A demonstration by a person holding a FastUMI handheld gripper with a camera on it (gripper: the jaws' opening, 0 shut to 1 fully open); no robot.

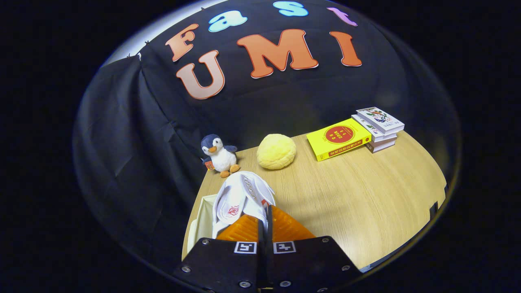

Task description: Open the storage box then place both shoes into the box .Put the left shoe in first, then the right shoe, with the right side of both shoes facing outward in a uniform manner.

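My gripper [263,213] is shut, its two fingers pressed together on the rim of a white shoe [238,197]. The shoe has a small red emblem on its side and a row of eyelets, and it stretches away just ahead of the fingers, tilted on its side. Under the shoe and beside the fingers shows a pale wall of the storage box [200,221], near the table's edge by the black cloth. The shoe hides most of the box, and I cannot tell whether it touches the box's bottom.
Beyond the shoe sit a plush penguin [220,154] and a round yellow plush [276,151] on the wooden table [366,195]. Farther off lie a yellow book [338,139] and a small stack of books [379,128].
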